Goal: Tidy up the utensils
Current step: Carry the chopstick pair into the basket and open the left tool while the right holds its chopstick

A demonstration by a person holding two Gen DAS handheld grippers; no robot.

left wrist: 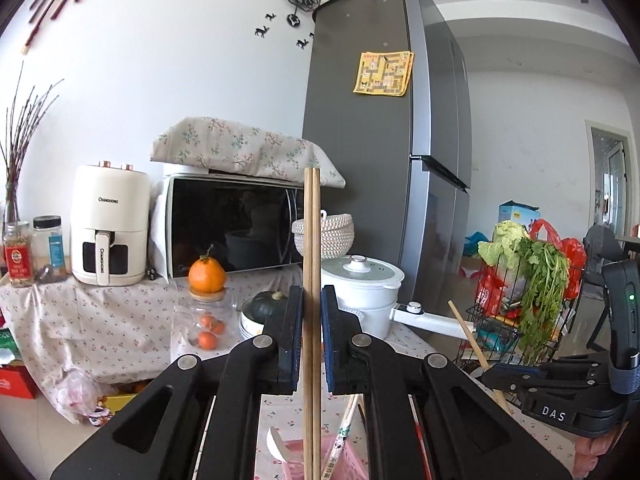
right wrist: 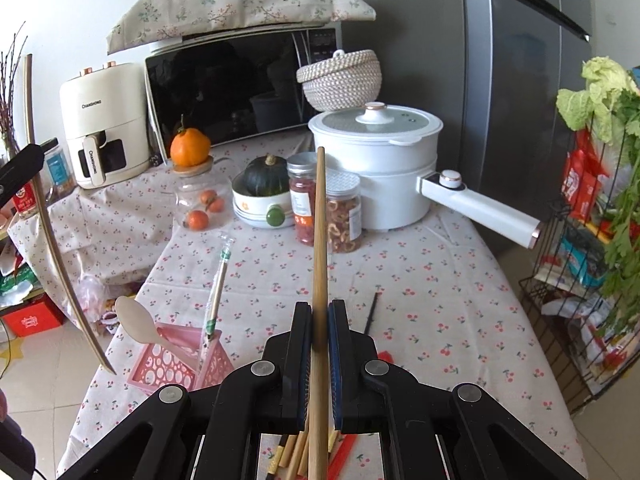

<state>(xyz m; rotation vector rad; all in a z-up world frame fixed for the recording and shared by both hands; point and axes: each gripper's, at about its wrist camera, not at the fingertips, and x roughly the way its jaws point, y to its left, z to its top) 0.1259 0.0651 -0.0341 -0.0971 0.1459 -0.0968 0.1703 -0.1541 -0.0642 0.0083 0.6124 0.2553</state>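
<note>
In the left wrist view my left gripper point(left wrist: 312, 296) is shut on a pair of wooden chopsticks point(left wrist: 311, 232) that stand upright between its pads. Below it sits a pink basket point(left wrist: 348, 462) holding a white spoon point(left wrist: 276, 444). In the right wrist view my right gripper point(right wrist: 320, 308) is shut on a single wooden chopstick point(right wrist: 320, 232) pointing away over the table. The pink basket point(right wrist: 172, 364) lies to its left with the spoon point(right wrist: 136, 316) and a wrapped chopstick pair point(right wrist: 218, 280). More chopsticks point(right wrist: 292, 456) lie under the right gripper, and a black chopstick point(right wrist: 372, 312) lies just right of it.
On the cherry-print tablecloth point(right wrist: 420, 300) stand a white pot with a long handle point(right wrist: 376, 168), two jars point(right wrist: 344, 212), a squash in a bowl point(right wrist: 264, 184) and a glass jar of oranges point(right wrist: 200, 200). Behind are a microwave point(right wrist: 240, 84), an air fryer point(right wrist: 100, 120) and a fridge point(right wrist: 500, 80). A wire rack of vegetables point(right wrist: 580, 260) stands on the right.
</note>
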